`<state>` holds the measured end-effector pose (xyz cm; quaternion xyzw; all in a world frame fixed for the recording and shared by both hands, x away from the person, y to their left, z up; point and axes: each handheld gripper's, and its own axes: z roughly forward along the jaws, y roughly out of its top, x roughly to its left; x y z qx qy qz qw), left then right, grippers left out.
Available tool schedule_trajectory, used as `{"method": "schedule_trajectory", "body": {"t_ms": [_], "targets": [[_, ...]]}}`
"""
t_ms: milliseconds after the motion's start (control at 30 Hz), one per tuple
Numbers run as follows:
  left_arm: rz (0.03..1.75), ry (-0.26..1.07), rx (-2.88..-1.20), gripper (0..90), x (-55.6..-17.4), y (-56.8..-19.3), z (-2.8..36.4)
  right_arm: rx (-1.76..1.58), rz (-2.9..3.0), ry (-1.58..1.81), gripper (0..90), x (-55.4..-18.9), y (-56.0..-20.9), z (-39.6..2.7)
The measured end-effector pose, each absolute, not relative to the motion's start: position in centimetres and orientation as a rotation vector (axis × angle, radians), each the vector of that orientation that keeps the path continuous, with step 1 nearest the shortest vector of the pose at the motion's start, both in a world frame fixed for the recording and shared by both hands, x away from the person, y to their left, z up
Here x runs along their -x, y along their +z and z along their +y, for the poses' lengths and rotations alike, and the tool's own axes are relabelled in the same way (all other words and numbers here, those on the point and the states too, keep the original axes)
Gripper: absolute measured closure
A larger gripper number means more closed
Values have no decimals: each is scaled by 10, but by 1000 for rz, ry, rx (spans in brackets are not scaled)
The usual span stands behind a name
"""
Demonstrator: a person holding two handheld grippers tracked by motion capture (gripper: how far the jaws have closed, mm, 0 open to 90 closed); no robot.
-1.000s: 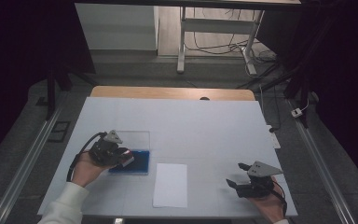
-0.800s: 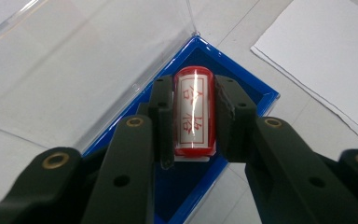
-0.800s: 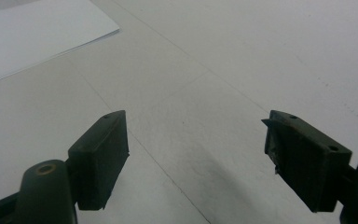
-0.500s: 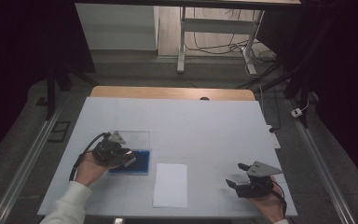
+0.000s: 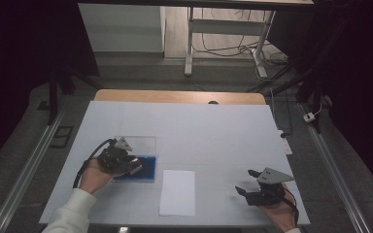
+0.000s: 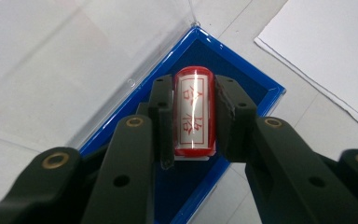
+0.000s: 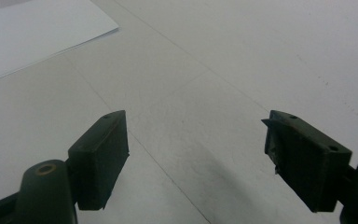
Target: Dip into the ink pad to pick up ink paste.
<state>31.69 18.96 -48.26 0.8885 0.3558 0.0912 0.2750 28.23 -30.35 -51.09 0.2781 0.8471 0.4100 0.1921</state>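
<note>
Both hand-held grippers unmoved; left (image 6: 193,116) still clamps stamp (image 6: 194,112).

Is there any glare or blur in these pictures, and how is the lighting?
Left gripper view: a bright glare streak runs down the red stamp; the near jaws are soft. Right gripper view: a dim shadow lies on the table. High view: surroundings are very dark.

We see most of the table (image 5: 209,126) bare: its whole far half and the stretch toward the right edge give free passage. Near the left front corner the blue case (image 5: 143,169) blocks the way, its clear lid (image 5: 143,144) lying open on the far side. Just right of the case, a white sheet (image 5: 178,191) lies flat at the front edge, no barrier.
</note>
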Motion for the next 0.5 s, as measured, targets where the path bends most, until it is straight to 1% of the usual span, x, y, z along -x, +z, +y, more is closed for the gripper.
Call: {"method": "schedule_trajectory", "body": {"t_ms": [500], "targets": [[966,246,-2451,704,-320,-479,183,-784,2382,1155,213,-282,-511,-303]]}}
